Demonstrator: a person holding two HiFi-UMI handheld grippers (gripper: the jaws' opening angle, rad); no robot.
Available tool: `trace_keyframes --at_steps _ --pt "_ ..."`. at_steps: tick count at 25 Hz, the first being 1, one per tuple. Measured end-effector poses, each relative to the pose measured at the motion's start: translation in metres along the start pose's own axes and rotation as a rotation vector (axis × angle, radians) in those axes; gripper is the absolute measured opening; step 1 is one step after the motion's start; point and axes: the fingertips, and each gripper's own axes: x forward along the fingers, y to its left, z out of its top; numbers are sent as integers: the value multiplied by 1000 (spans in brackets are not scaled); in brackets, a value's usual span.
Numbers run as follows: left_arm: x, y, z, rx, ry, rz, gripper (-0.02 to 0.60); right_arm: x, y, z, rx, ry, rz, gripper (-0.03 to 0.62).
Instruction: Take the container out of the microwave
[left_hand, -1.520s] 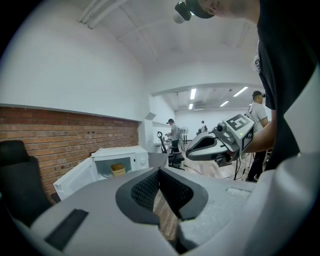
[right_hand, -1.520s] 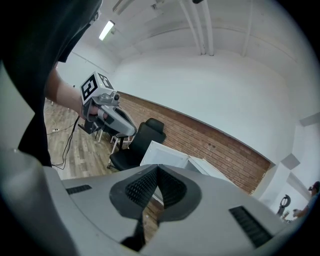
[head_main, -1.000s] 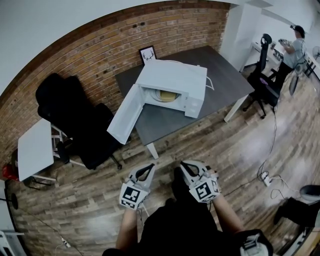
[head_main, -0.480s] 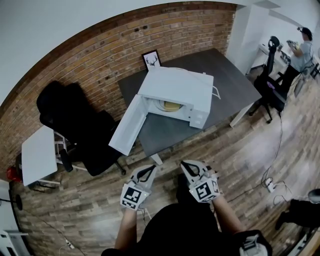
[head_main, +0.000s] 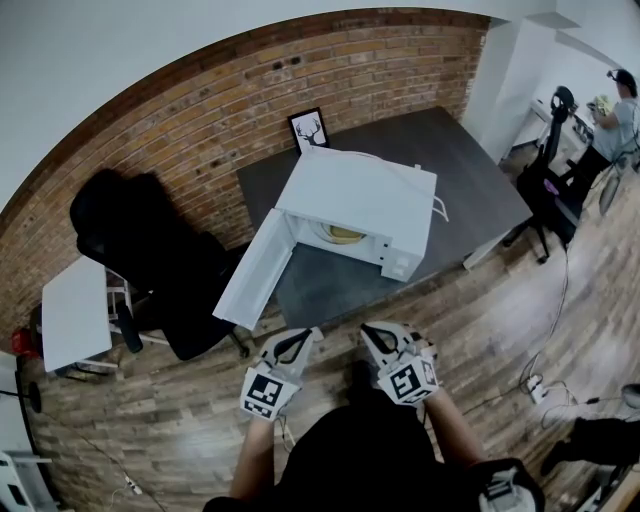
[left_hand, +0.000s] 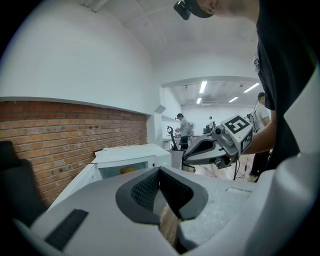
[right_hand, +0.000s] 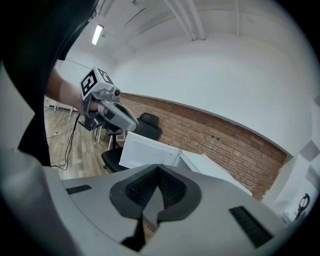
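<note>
Head view: you are holding the left tool (head_main: 305, 338) and right tool (head_main: 372, 332) closed and empty; the yellowish round container (head_main: 345, 235) is sitting inside the open white microwave (head_main: 365, 195), at twelve o'clock on the dark grey bench (head_main: 470, 170).

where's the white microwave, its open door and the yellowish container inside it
white microwave (head_main: 365, 188), head view, middle of its top panel
open white microwave door (head_main: 255, 264), head view, middle of the door panel
yellowish container (head_main: 345, 235), head view, its visible part inside the cavity
</note>
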Motion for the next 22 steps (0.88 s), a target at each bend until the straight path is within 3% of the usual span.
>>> trace_keyframes --at_steps 10,22 --pt "54 34 26 -2 -29 25 3 34 -46 8 -62 -37 61 1" --pt "83 73 35 7 -35 -32 3 70 -64 -4 -43 16 42 1"
